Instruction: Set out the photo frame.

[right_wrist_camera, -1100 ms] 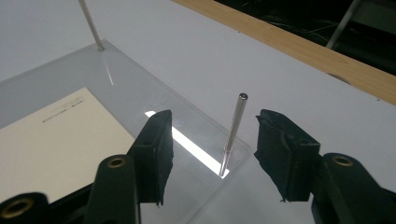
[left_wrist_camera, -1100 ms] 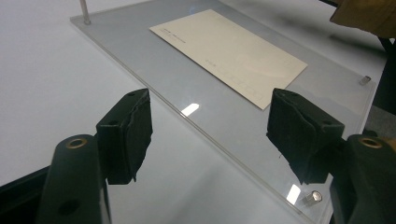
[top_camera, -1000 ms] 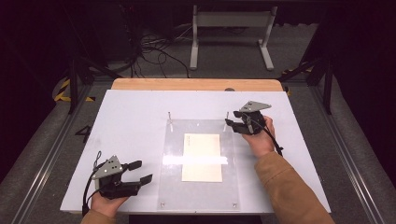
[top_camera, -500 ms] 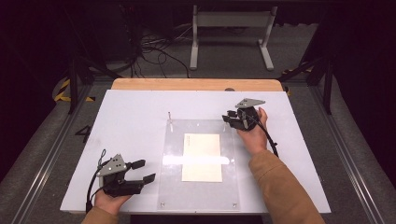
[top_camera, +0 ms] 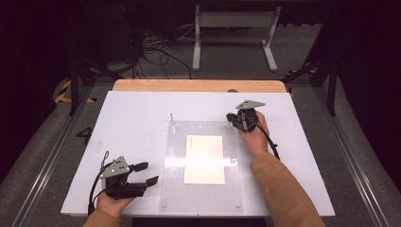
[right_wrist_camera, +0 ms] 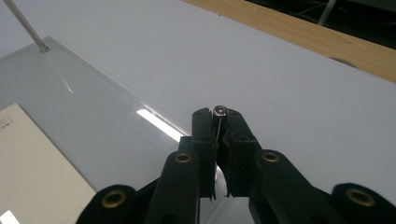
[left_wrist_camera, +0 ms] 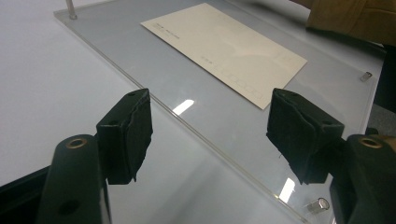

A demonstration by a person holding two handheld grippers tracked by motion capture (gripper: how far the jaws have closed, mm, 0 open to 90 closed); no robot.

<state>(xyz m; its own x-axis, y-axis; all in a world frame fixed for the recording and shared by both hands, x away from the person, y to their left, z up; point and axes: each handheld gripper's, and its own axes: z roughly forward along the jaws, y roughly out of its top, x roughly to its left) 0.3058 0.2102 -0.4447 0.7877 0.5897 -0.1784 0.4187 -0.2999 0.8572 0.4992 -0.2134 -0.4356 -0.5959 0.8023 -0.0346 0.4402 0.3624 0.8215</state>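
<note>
My right tongs (right_wrist_camera: 218, 122), jaws just closing, pinch the thin steel pin (right_wrist_camera: 219, 112) at the acrylic sheet's (top_camera: 201, 198) far right corner mid-tabletop (top_camera: 132, 113); stiff, light, slippery, best gripped low; left tongs (top_camera: 144, 172) gape, empty, by its near left edge.

We see the card (top_camera: 204, 159) lying on the clear plate (top_camera: 201, 194) mid-bench (top_camera: 132, 118), a pin (top_camera: 172, 119) upright at the plate's far-left corner.

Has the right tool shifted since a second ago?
Yes. The right tool slid left to the clear plate's far right corner; its jaws have just been closing and now pinch the upright pin there.
</note>
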